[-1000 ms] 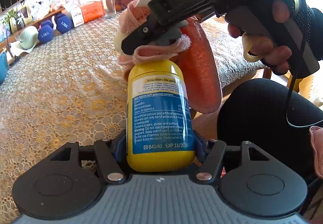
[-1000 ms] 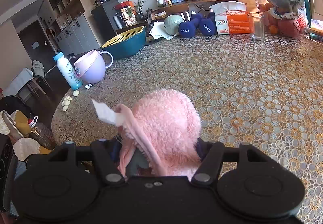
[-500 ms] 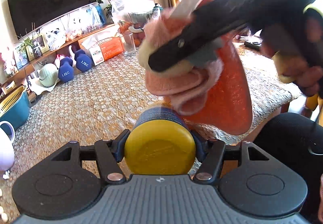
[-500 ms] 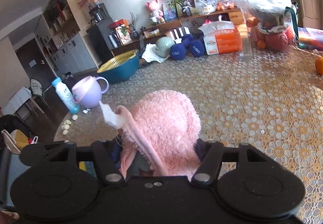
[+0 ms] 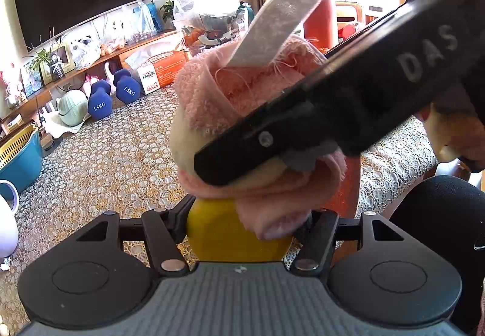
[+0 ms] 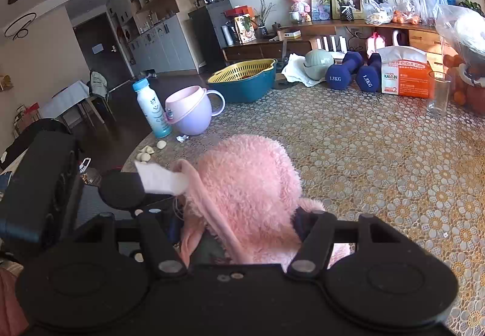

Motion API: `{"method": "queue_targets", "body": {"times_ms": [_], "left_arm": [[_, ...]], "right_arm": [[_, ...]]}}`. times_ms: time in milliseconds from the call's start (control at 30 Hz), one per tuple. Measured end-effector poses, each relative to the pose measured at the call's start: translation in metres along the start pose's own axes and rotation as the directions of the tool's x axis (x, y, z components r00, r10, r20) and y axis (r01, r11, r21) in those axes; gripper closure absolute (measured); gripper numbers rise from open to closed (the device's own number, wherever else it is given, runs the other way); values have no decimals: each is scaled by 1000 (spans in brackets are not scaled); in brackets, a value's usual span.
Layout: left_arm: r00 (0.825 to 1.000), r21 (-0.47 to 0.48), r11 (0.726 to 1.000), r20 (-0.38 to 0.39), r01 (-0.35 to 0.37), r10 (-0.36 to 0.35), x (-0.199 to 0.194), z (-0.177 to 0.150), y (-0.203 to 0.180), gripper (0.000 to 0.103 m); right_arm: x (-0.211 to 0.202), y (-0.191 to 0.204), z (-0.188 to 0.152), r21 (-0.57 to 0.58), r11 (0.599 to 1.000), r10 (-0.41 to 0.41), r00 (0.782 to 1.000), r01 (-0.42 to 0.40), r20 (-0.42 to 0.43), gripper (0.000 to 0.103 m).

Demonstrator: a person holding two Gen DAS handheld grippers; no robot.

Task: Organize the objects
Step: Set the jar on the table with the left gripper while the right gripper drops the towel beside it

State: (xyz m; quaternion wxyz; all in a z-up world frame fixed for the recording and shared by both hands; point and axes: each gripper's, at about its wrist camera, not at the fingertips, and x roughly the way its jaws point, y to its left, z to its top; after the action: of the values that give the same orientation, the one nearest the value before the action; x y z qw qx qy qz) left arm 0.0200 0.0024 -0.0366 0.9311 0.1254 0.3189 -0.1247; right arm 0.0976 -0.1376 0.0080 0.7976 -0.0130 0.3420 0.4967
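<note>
Yellow bottle [image 5: 224, 230] sits clamped between the fingers of the left gripper [image 5: 239, 230], low centre in the left wrist view, held above the lace tablecloth [image 5: 115, 166]. Only its rounded yellow end shows; label not readable from this angle.

Pink fluffy cloth [image 5: 242, 99] at 12 o'clock from the bottle, bunched and touching the bottle's top. A white tag [image 5: 272, 24] sticks up from it toward 1 o'clock. Right gripper [image 6: 239, 224] is closed on this cloth; in the right wrist view the pink pile fills the gap between both fingers, tag pointing to 9 o'clock. In the left wrist view the right gripper's black body, lettered "DAS", crosses from 3 o'clock down over the cloth.

Farther out, right wrist view:
- lilac mug [image 6: 191, 111] and white-and-blue bottle [image 6: 151, 111] at 10 o'clock, side by side near the table edge
- teal bowl with yellow strainer [image 6: 245, 81] at 12 o'clock
- two blue dumbbells [image 6: 351, 71] marked 1.5KG at 1 o'clock, orange-and-white box [image 6: 404, 75] just beside them
- clear glass [image 6: 438, 93] at 2 o'clock, upright
</note>
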Motion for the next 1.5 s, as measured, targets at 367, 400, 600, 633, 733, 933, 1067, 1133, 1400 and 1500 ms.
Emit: {"method": "queue_targets", "body": {"times_ms": [367, 400, 600, 633, 733, 933, 1067, 1133, 1400, 1500], "left_arm": [[1000, -8, 1000, 13, 21, -21, 0, -4, 4, 40], [1000, -11, 1000, 14, 24, -24, 0, -4, 5, 40], [999, -33, 999, 36, 24, -23, 11, -2, 15, 40], [999, -36, 999, 40, 22, -21, 15, 0, 16, 40], [999, -45, 999, 48, 5, -3, 30, 10, 20, 40], [999, -54, 998, 41, -18, 20, 54, 19, 22, 40], [1000, -66, 998, 5, -24, 25, 60, 13, 23, 40], [999, -67, 997, -1, -35, 35, 60, 11, 22, 40], [999, -131, 991, 26, -41, 45, 43, 10, 30, 21], [999, -161, 987, 25, -29, 33, 34, 9, 31, 19]], "right_arm": [[15, -42, -2, 78, 986, -144, 989, 146, -37, 39], [16, -46, -2, 87, 983, -156, 987, 159, -41, 39], [17, -67, -9, 66, 947, -309, 948, 314, -73, 39], [14, -71, -9, 67, 939, -333, 940, 337, -70, 39], [7, -85, -7, 83, 905, -412, 909, 416, -67, 39], [3, -109, -15, 120, 859, -488, 867, 498, -99, 37], [6, -109, -21, 104, 849, -510, 855, 518, -95, 30], [5, -108, -21, 104, 849, -510, 856, 517, -86, 26], [-29, -93, -19, 126, 837, -540, 841, 533, 26, 4], [-44, -84, -22, 136, 842, -533, 843, 522, 63, 1]]}}
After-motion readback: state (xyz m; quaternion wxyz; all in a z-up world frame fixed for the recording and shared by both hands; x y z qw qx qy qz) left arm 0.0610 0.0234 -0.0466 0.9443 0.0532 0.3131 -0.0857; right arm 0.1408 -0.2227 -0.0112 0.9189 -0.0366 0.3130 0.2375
